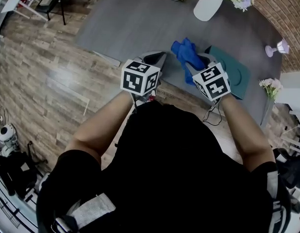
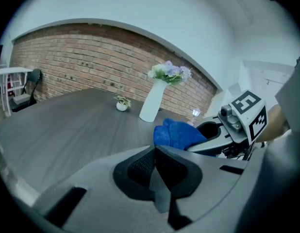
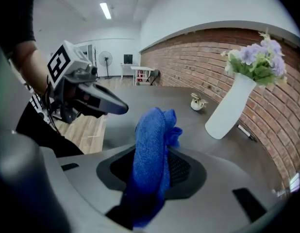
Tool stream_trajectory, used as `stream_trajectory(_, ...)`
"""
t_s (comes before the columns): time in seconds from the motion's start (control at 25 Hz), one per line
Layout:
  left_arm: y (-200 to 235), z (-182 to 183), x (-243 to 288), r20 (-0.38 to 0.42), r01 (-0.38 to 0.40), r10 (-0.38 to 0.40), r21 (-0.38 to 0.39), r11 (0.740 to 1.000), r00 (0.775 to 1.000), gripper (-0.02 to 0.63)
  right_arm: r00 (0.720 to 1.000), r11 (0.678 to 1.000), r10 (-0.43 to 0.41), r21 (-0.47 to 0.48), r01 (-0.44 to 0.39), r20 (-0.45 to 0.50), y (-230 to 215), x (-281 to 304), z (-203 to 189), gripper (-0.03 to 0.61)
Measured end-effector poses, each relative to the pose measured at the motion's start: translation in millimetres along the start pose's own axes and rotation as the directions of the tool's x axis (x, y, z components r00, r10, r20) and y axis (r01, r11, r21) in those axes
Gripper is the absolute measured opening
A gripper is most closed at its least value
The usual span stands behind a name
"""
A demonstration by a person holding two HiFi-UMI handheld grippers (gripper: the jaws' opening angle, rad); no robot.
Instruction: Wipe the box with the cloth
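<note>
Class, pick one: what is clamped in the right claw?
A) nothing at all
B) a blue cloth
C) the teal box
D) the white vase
B: in the right gripper view the blue cloth sits pinched inside the right claw.

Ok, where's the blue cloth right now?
The cloth sits right of centre in the head view, clamped in the right tool above the grey table, just left of the teal box.

Ahead of your left gripper (image 2: 154, 152) the grey tabletop (image 2: 67, 125) lies open; a tall white flower vase (image 2: 151, 103) and a small potted plant (image 2: 122, 103) stand at its far side.
</note>
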State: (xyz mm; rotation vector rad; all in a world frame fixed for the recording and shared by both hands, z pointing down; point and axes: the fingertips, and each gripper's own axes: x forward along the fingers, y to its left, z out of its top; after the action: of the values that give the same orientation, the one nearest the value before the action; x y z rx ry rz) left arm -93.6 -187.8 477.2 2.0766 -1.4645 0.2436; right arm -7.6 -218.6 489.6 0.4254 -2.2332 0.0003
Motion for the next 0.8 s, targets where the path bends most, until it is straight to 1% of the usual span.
stream_trajectory(0.08,8.6,8.8,12.4,0.006,0.044,-0.044,-0.01,0.999,0.999,0.009,0.997,1.0,-0.011,-0.019,0.01,-0.073,-6.7,5.4,-9.1,0.146)
stream_trajectory(0.16,20.5,17.7,20.3,0.012,0.076,-0.076,-0.017,0.997,0.997,0.009,0.992,0.999,-0.015,-0.045,0.01,-0.124,-9.4,10.5,-14.4,0.146)
stream_trajectory(0.28,39.2,30.1,27.9,0.012,0.093,-0.092,-0.006,0.996,0.996,0.009,0.982,0.995,-0.008,-0.103,-0.012,-0.191,-10.1,18.1,-17.5,0.146)
stream_trajectory(0.4,44.8,38.7,30.7,0.007,0.11,-0.11,0.019,0.994,0.994,0.009,0.969,0.993,-0.002,-0.119,-0.028,-0.248,-13.8,22.1,-22.9,0.146)
stream_trajectory(0.48,47.7,46.0,32.7,0.017,0.112,-0.112,0.029,0.993,0.994,0.009,0.964,0.991,0.0,-0.127,-0.035,-0.267,-21.0,24.9,-23.8,0.146)
stream_trajectory(0.6,52.5,52.6,36.0,0.03,0.091,-0.091,0.011,0.996,0.995,0.009,0.961,0.991,-0.002,-0.13,-0.036,-0.276,-36.6,29.2,-20.9,0.146)
stream_trajectory(0.72,46.7,48.5,36.9,0.032,0.085,-0.085,0.003,0.996,0.996,0.009,0.961,0.988,-0.007,-0.15,-0.036,-0.275,-56.2,34.7,-15.6,0.146)
stream_trajectory(0.8,47.5,42.1,35.1,0.029,0.062,-0.062,-0.015,0.998,0.998,0.009,0.962,0.987,-0.01,-0.155,-0.034,-0.274,-69.1,38.8,-11.9,0.146)
